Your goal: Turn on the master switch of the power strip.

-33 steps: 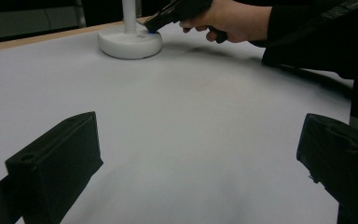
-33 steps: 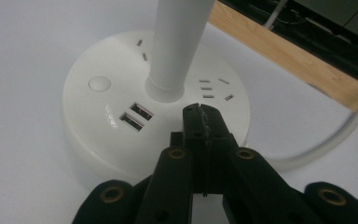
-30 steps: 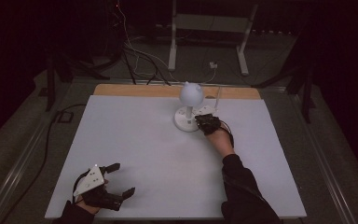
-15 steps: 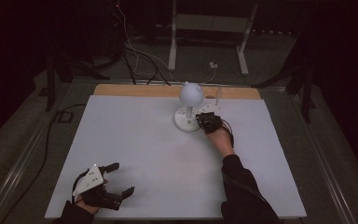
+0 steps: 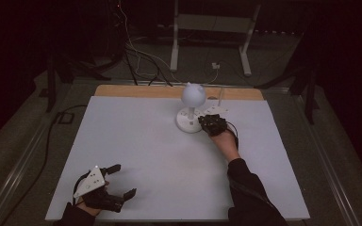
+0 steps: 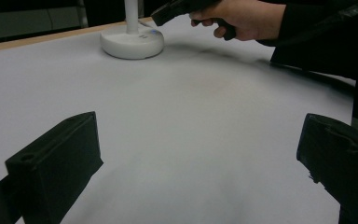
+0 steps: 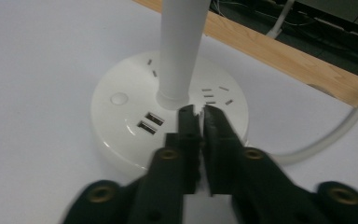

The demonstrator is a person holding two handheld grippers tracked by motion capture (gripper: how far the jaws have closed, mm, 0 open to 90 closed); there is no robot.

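A white desk lamp stands at the back middle of the table, with a globe head (image 5: 193,94) on a stem above a round base (image 5: 188,123) (image 7: 121,135). The base carries a round button (image 7: 119,99), two USB ports (image 7: 149,122) and socket slots. My right gripper (image 5: 202,121) (image 7: 198,109) hovers over the base's right side, tips just short of the stem. Its jaws have just been opening by a sliver and still stand nearly together, with nothing between them. My left gripper (image 5: 125,180) (image 6: 198,154) rests open at the near left, jaws wide over bare table.
The white tabletop (image 5: 136,136) ends in a wooden strip (image 5: 141,91) at the back. The lamp's white cable (image 7: 326,135) runs off the base to the right and over that edge. Cables and a metal stand (image 5: 212,28) lie on the floor behind.
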